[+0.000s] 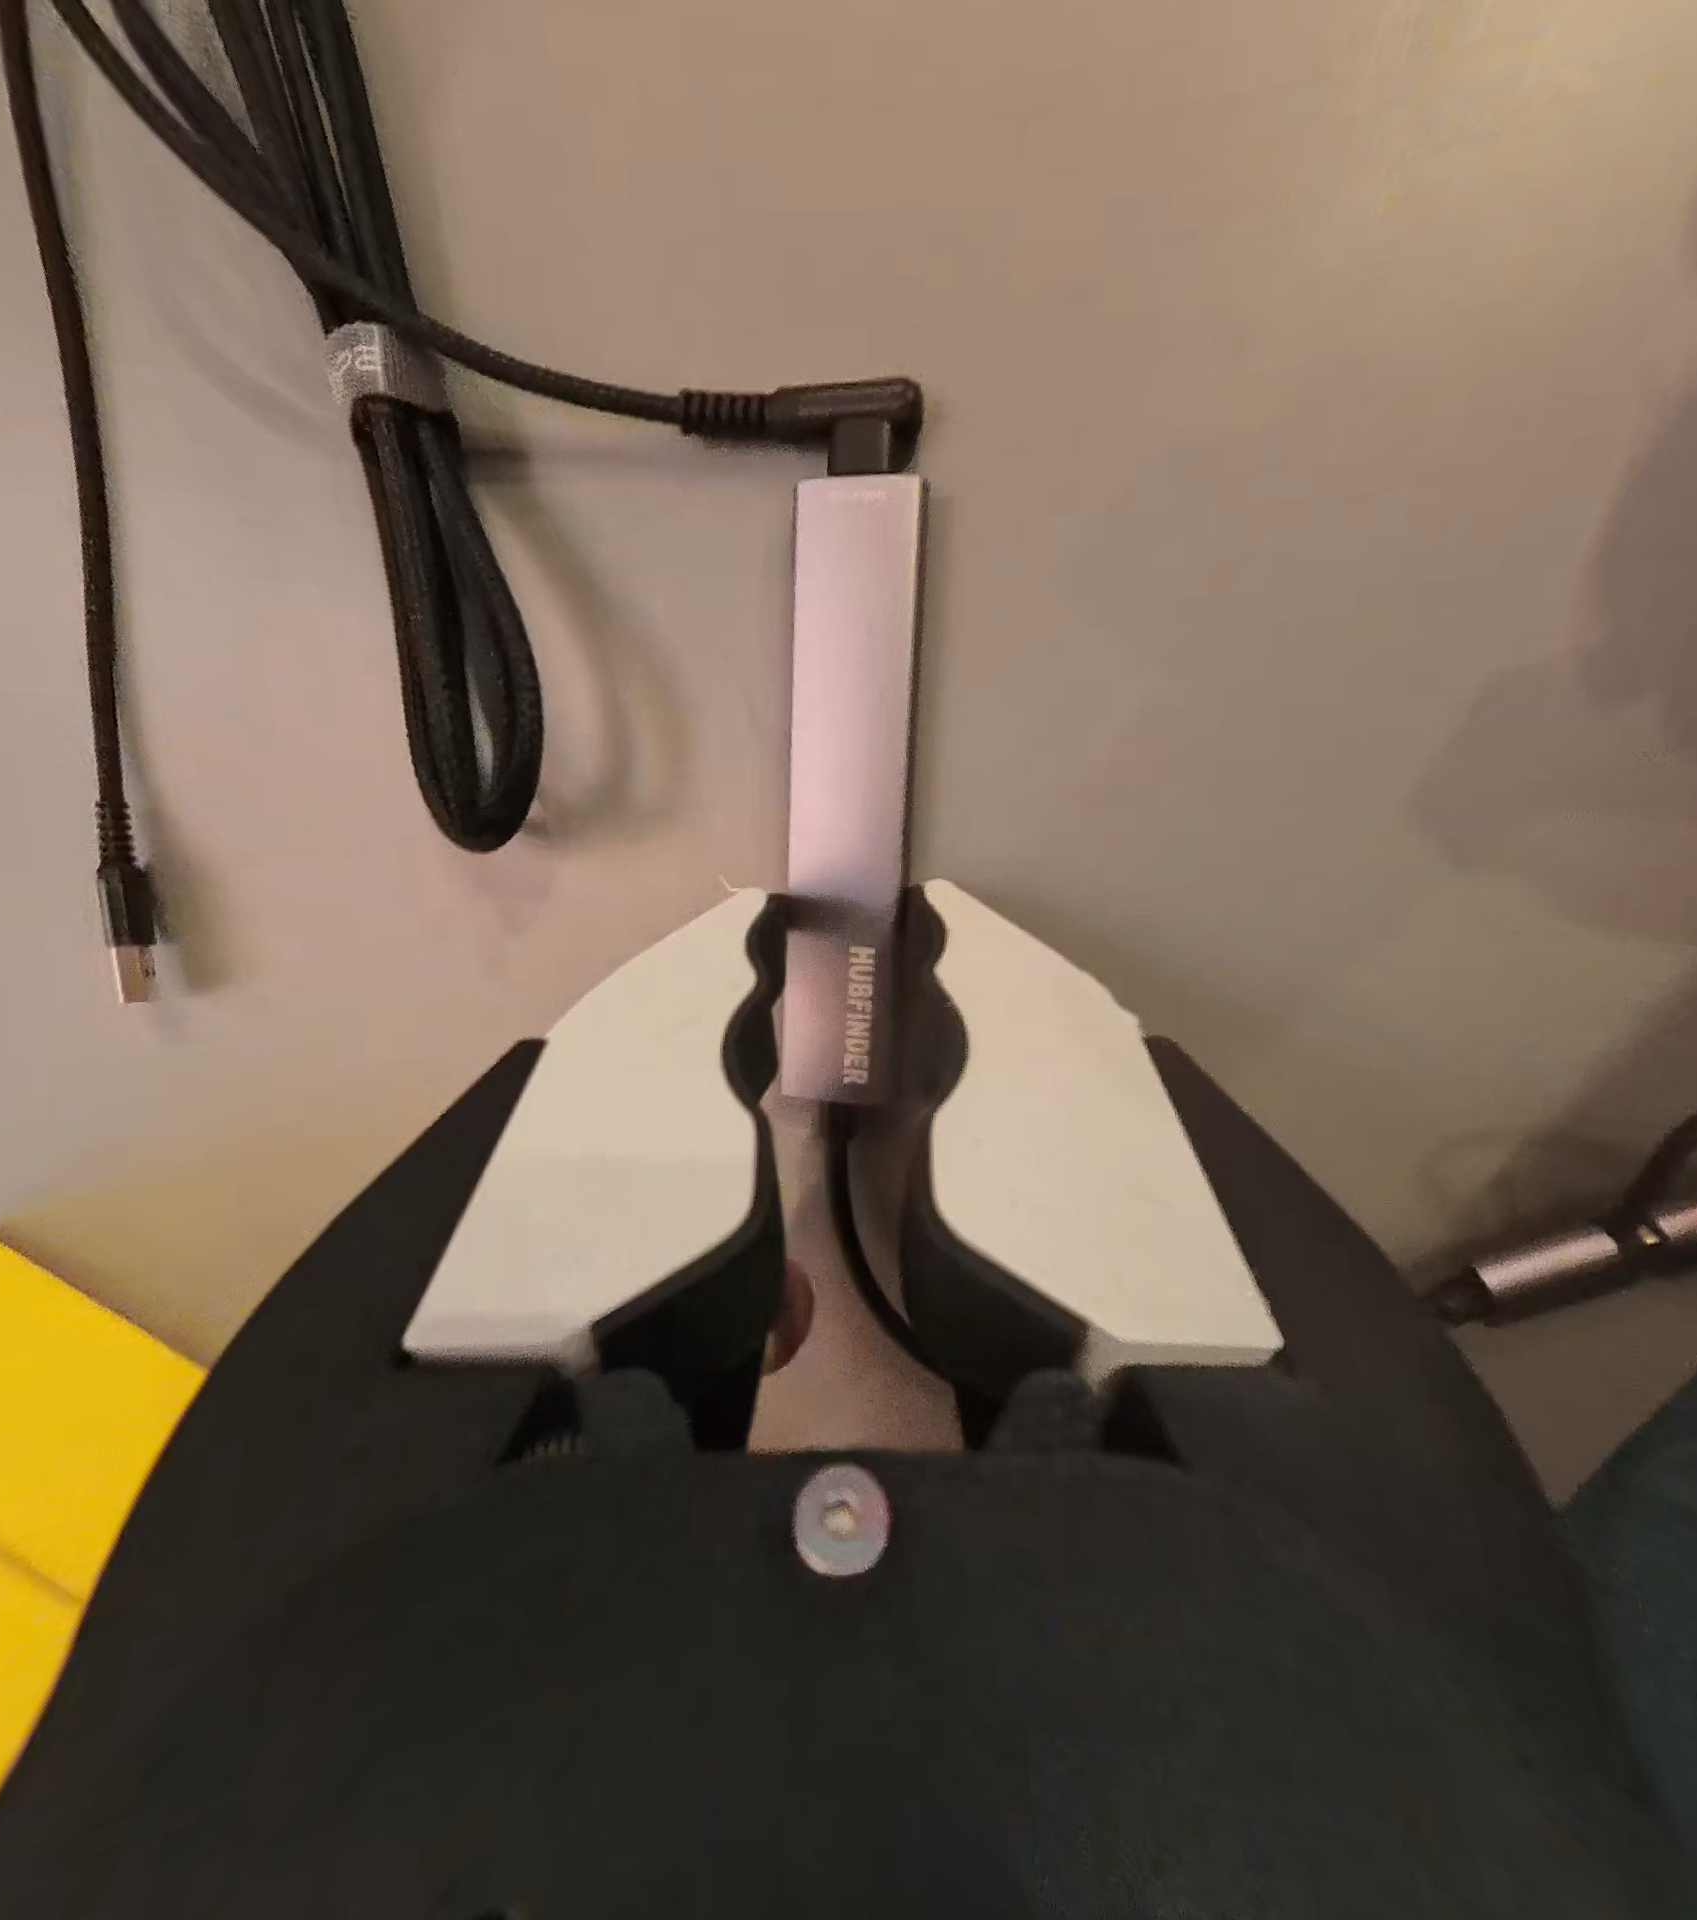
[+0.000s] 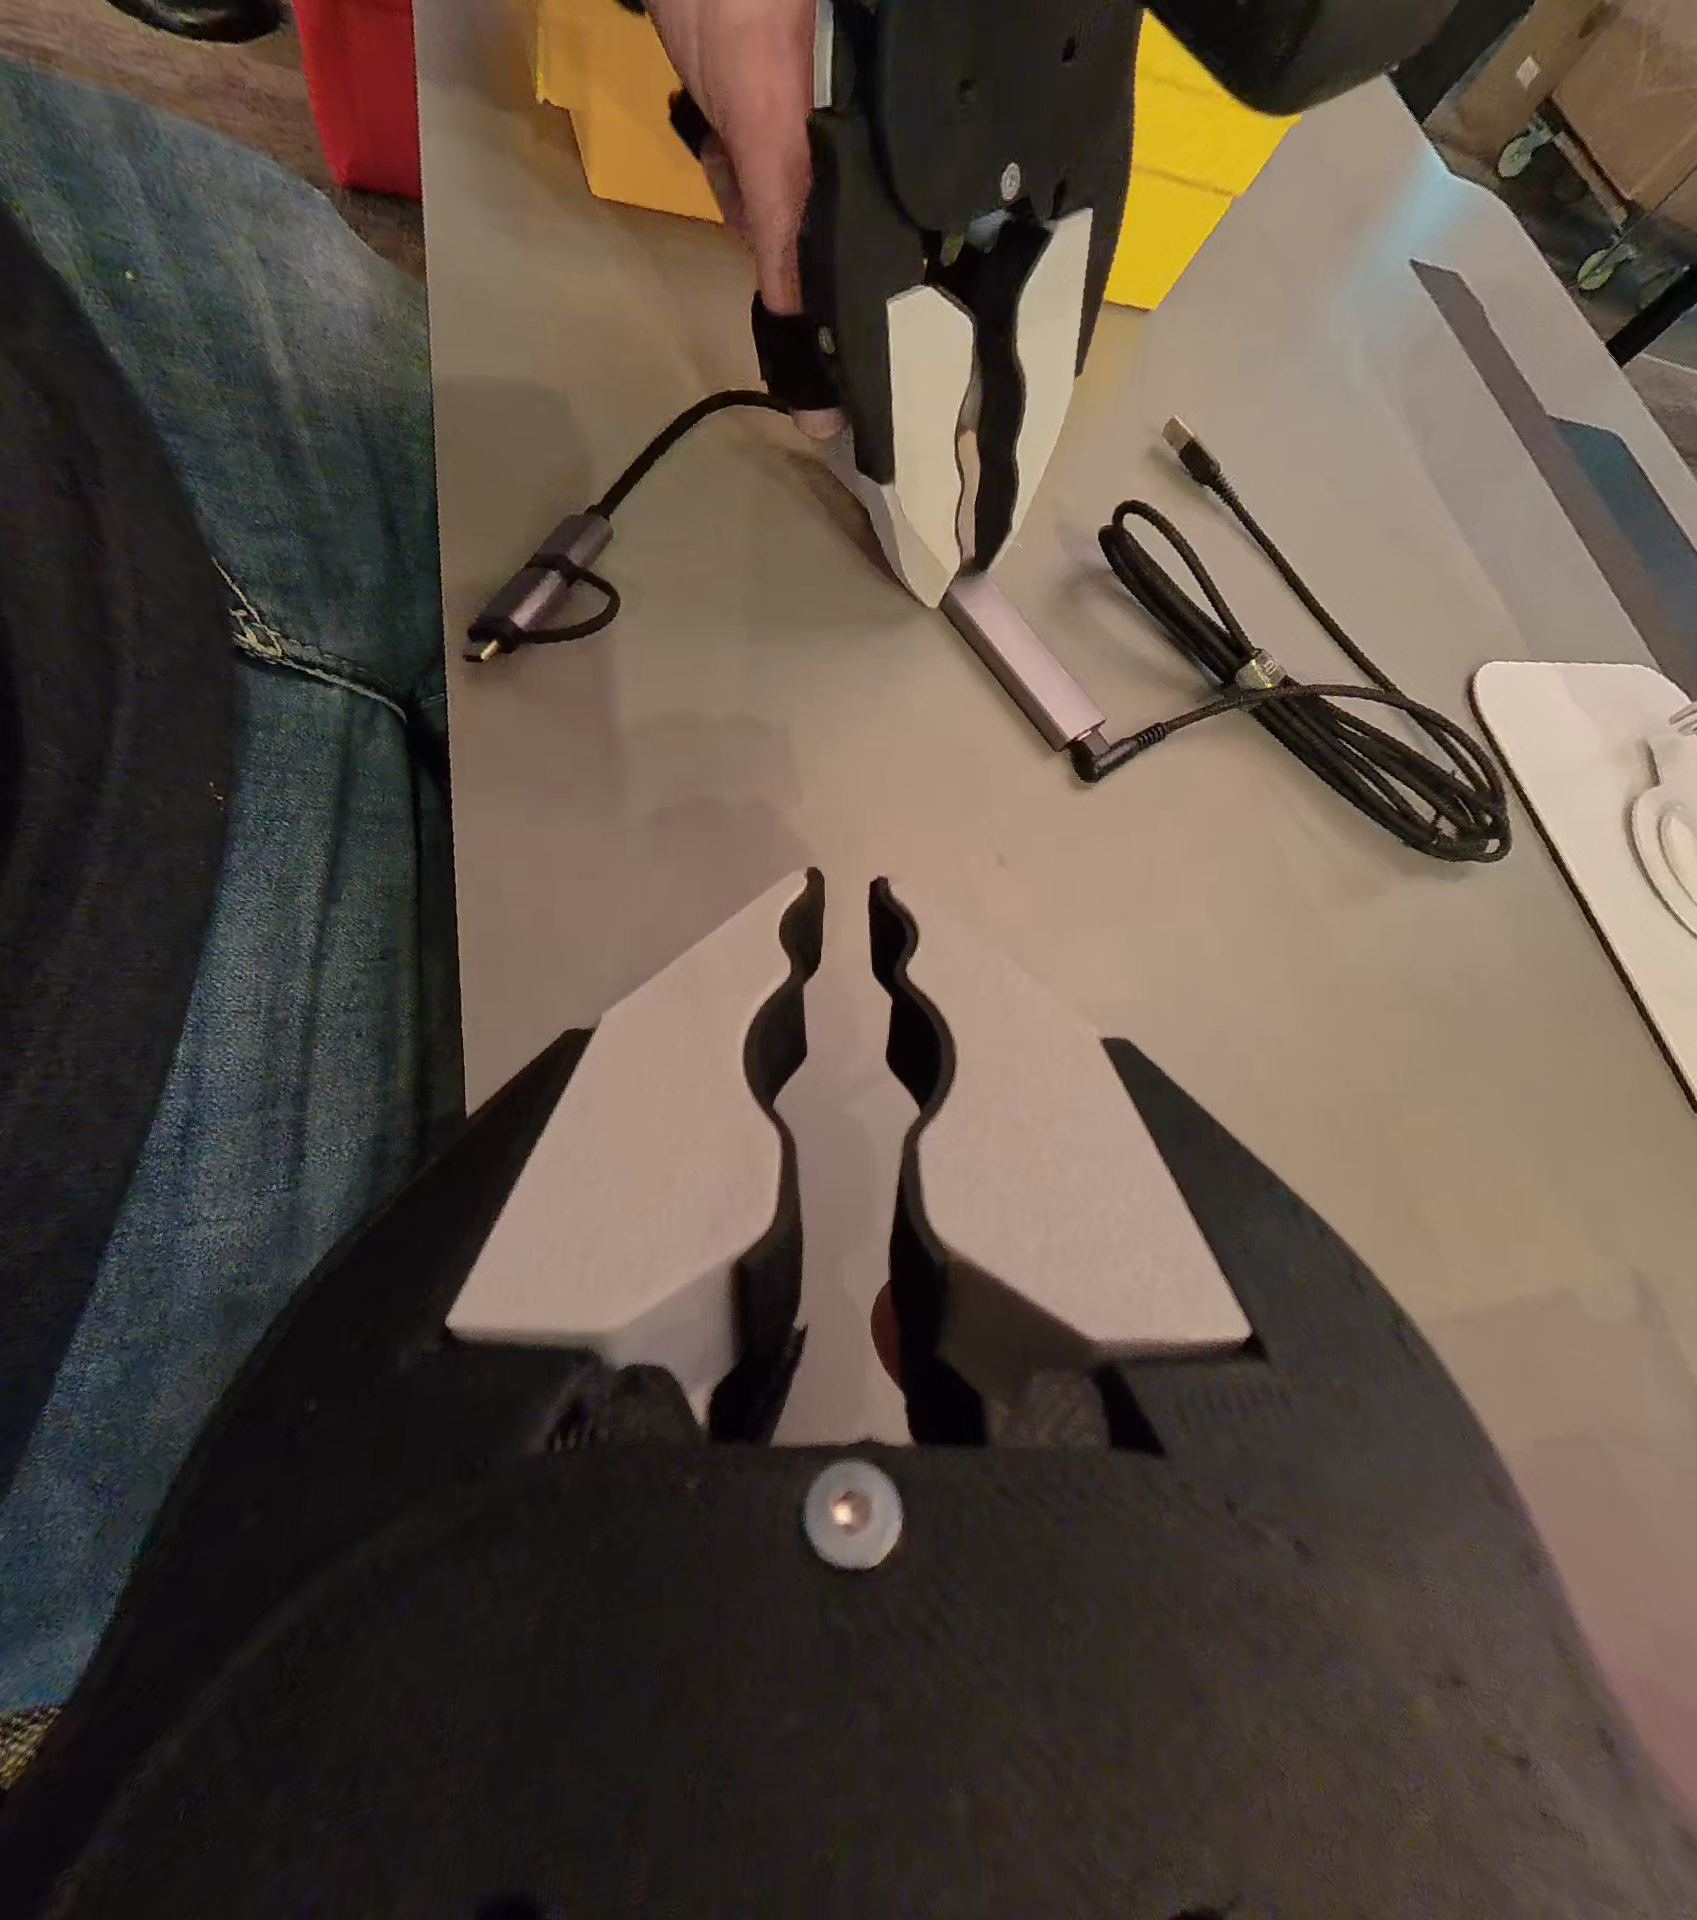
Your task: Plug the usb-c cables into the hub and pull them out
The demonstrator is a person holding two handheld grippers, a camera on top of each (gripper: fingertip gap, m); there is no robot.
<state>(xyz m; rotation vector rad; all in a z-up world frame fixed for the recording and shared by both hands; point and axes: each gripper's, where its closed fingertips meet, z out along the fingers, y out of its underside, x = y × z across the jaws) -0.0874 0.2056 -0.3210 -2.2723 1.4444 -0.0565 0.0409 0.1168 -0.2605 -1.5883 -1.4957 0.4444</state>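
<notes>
While left claw (image 1: 844, 904) grips lettered silver hub (image 1: 849, 686), black cable (image 1: 615, 390) plugged in, right claw (image 2: 846, 883) slightly parted, empty.

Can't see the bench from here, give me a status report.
Left gripper shut on hub. Right gripper open, empty. Angled cable plug seated in hub's far end. Nothing in the way.

Warm, dim indoor light; soft shadows on the table (image 1: 1239, 520); wide-angle bending and blur at edges.
</notes>
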